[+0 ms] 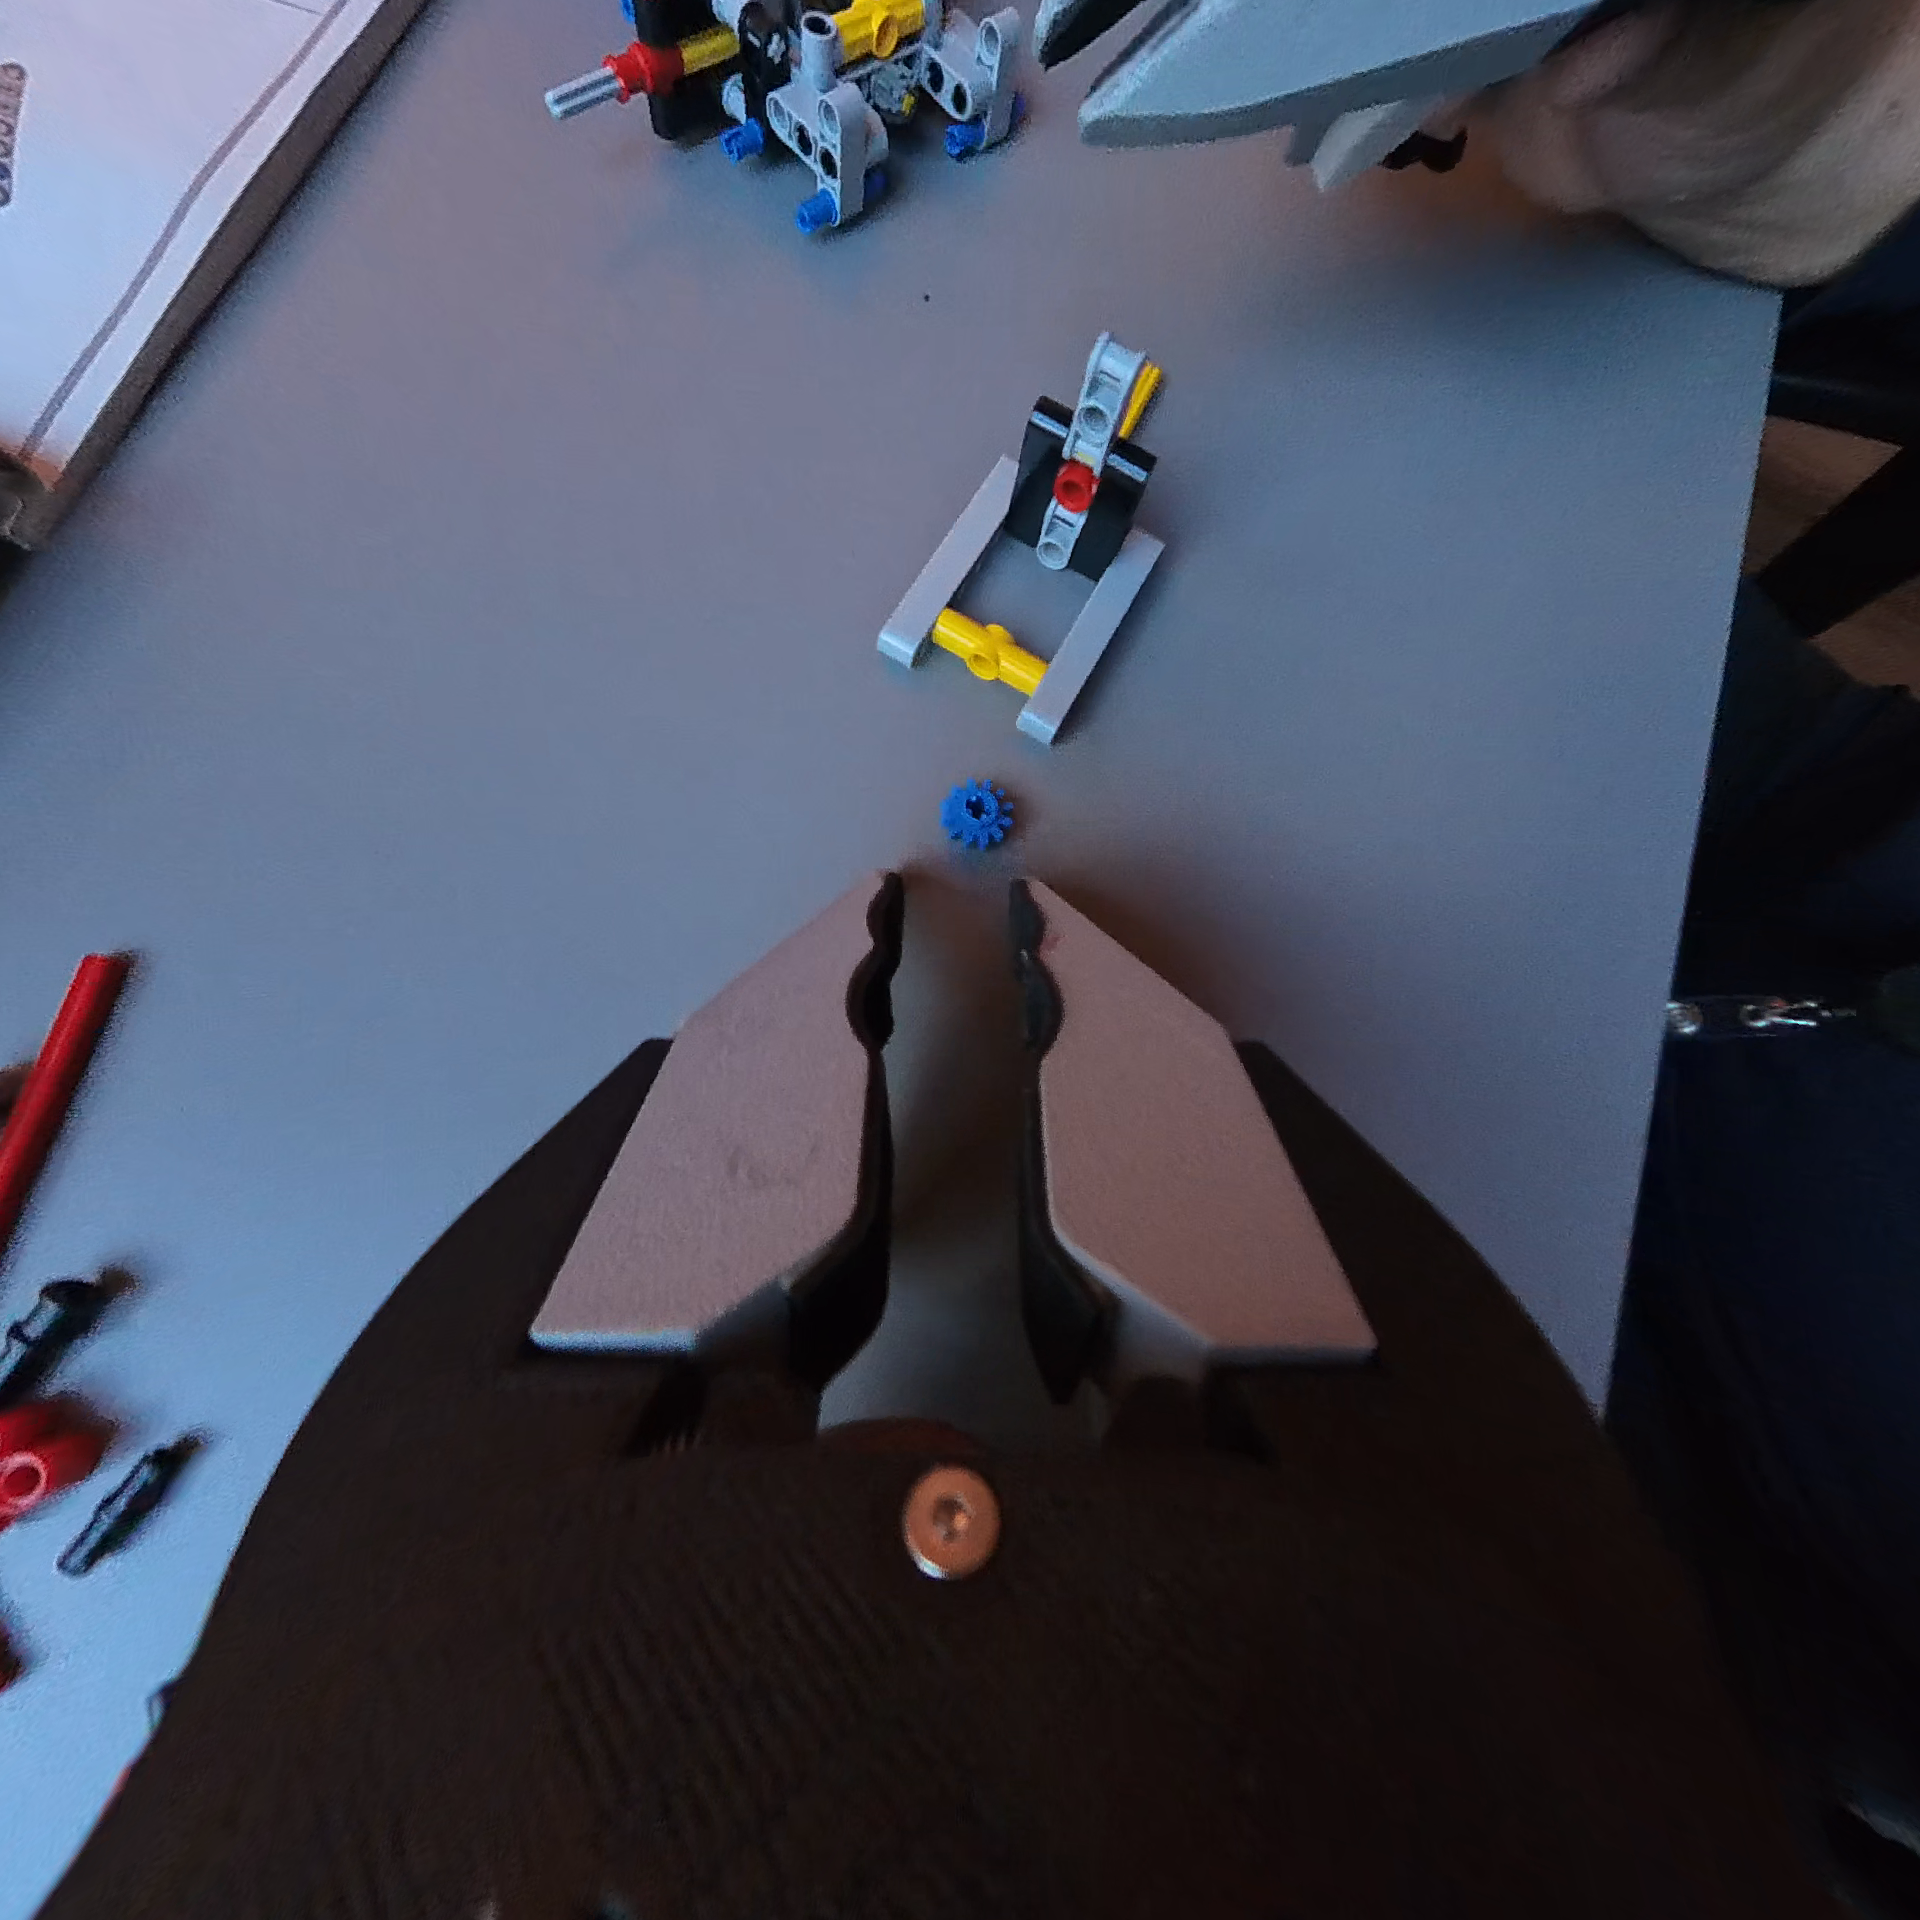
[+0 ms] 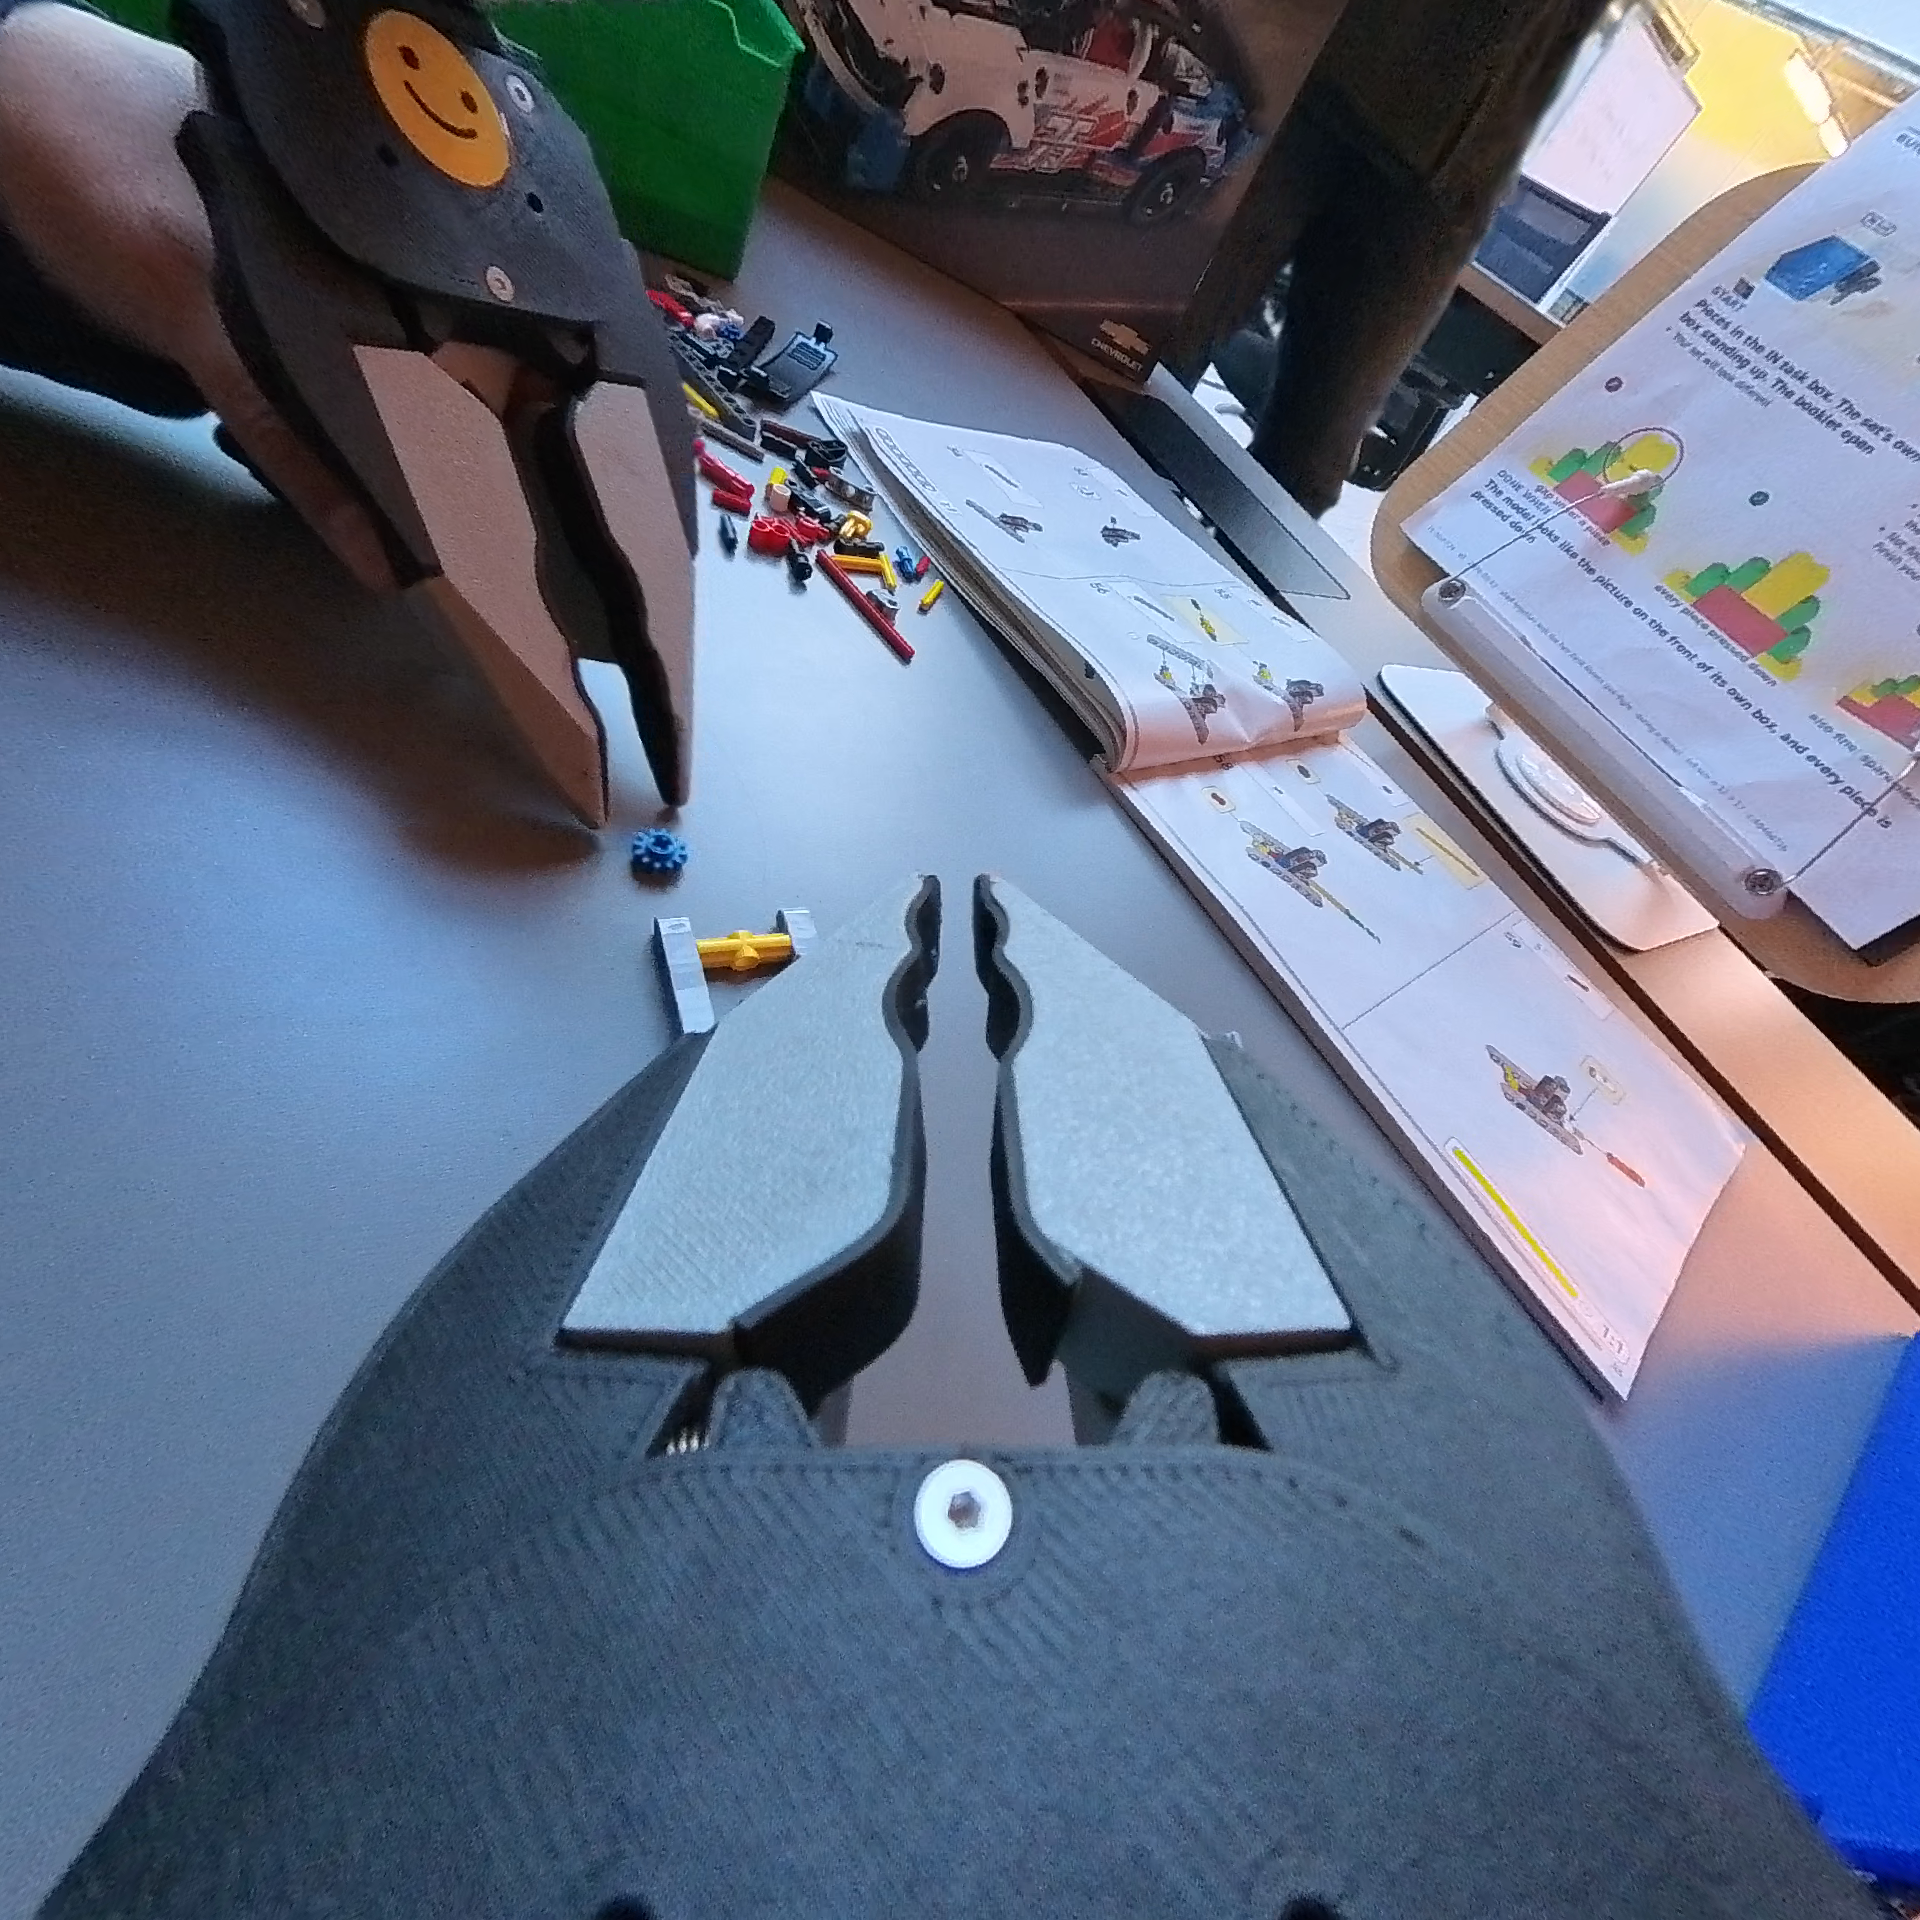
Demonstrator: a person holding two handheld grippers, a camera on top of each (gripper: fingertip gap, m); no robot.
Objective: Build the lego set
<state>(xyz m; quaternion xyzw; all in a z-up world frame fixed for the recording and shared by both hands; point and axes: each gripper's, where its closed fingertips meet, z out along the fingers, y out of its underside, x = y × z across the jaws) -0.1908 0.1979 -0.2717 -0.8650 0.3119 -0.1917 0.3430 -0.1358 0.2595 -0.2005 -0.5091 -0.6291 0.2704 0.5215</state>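
Just ahead of the left gripper (image 1: pixel 956 883), off its fingertips and touching neither, I find a small blue gear (image 1: pixel 977 814) lying flat on the grey table (image 1: pixel 416 623). I record the jaws as parted with nothing between them. Beyond the gear along the same line lies a grey frame sub-assembly (image 1: pixel 1023 561) with a yellow cross-piece, a black block and a red pin, near the gear but apart from it. The right gripper (image 2: pixel 956 883) stands almost closed: a narrow slit remains between the wavy pads and I see nothing in it. Its left finger overlaps the near end of that frame in view, and I cannot tell whether it touches. As things lie, neither tool holds a part, and gear and frame rest separately. A larger multi-coloured assembly (image 1: pixel 810 94) sits far ahead of the left tool, well apart, seen only from the left wrist, as is a red axle (image 1: pixel 62 1070) off to its left. Only the right wrist view shows the left tool's tips poised close above the gear, an open instruction booklet (image 2: pixel 1195 665) ahead to the right, and a scatter of loose parts (image 2: pixel 800 499) farther ahead to the left.
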